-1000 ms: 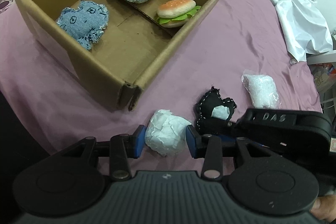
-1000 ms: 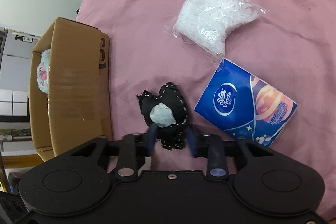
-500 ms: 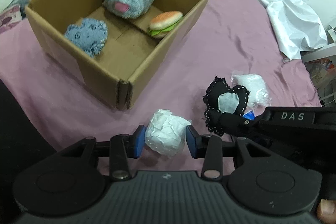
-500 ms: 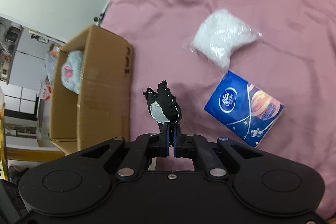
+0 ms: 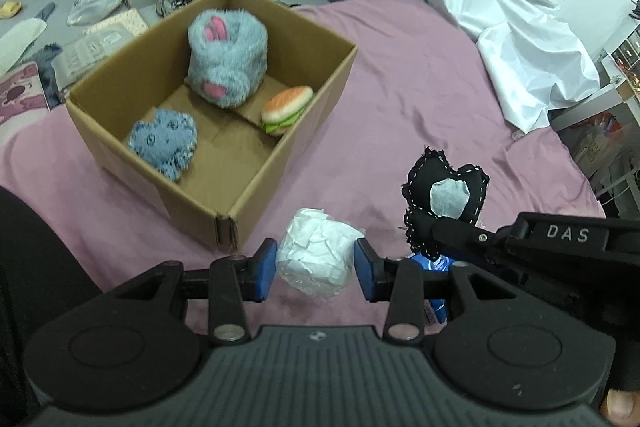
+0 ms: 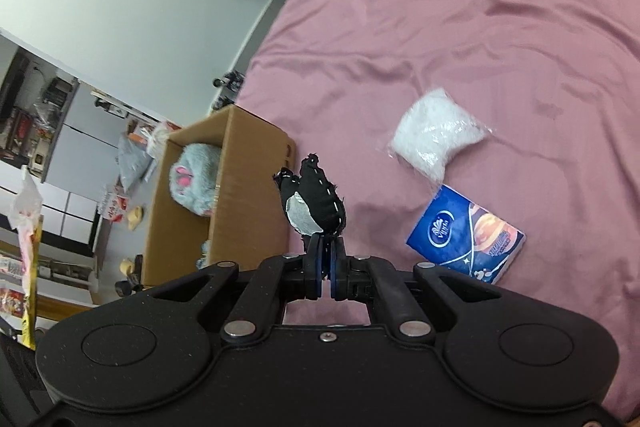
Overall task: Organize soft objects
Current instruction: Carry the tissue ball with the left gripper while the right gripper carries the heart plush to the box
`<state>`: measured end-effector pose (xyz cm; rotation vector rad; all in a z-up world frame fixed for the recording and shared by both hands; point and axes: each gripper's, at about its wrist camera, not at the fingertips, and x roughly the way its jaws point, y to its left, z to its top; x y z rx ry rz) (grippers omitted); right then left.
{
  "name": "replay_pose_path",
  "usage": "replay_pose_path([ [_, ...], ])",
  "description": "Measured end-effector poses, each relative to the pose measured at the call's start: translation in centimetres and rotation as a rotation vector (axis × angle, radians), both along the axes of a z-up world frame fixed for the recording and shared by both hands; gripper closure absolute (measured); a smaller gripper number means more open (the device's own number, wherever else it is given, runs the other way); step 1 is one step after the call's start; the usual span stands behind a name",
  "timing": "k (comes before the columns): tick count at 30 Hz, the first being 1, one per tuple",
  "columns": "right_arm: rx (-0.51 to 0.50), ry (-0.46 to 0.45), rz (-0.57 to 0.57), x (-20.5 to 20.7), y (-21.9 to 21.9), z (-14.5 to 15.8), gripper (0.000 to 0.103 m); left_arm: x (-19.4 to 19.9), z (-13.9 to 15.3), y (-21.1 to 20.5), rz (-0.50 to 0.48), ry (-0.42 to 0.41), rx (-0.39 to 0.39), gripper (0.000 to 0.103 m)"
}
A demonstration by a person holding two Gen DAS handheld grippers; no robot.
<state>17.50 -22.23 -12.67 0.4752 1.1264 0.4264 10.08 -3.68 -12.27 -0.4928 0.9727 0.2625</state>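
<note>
Carrying step: my left gripper is clamping a crumpled white tissue wad; my right gripper, pinched nearly closed, is holding a black stitched fabric heart. Next I am judging both need release over the brown cardboard box, upper left.

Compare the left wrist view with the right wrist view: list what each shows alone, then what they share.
Left wrist only: the left gripper clamping a white wad, plus the burger toy and blue denim plush inside the cardboard box.
Right wrist only: the clear bag of white filling.
Both: the box, the grey furry plush, the blue tissue pack, and the right gripper pinching the black heart cushion.
</note>
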Motion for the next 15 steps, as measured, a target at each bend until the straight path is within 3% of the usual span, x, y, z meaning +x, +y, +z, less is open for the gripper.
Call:
replay_pose_path([
  [15, 0.051, -0.178, 0.029, -1.1, 0.0, 3.4, 0.099, 0.4, 4.5, 1.0, 0.002, -0.091, 0.057, 0.063],
])
